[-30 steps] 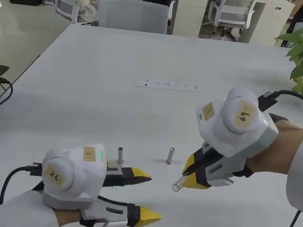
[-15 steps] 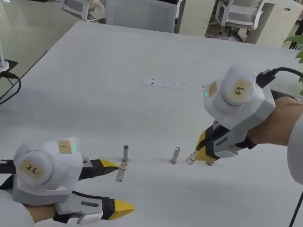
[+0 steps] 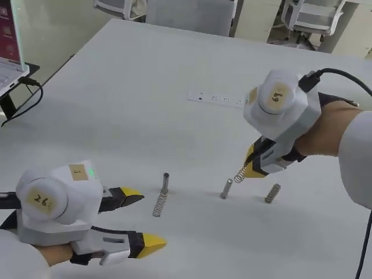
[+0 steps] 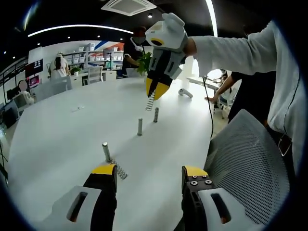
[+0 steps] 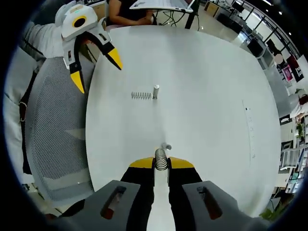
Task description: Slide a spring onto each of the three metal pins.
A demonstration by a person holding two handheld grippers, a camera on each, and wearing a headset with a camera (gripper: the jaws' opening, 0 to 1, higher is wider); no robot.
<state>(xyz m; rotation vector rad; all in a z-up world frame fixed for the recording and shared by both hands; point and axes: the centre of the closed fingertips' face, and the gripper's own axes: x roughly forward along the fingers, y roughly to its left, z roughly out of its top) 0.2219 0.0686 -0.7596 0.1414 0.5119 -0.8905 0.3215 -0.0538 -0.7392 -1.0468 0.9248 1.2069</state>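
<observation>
The right gripper (image 3: 251,168) has its yellow-tipped jaws clenched on a small coiled steel spring (image 3: 240,173). The coil pokes out past the tips, just above a short bare metal pin (image 3: 225,188) standing on the white tabletop (image 3: 116,104). Beyond those jaws, on the outer side, another pin (image 3: 272,193) already wears a spring. The left gripper (image 3: 141,218) hovers with its jaws spread wide, gripping nothing. Just ahead of its tips a loose spring (image 3: 159,204) lies flat beside the foot of a third bare pin (image 3: 165,181).
</observation>
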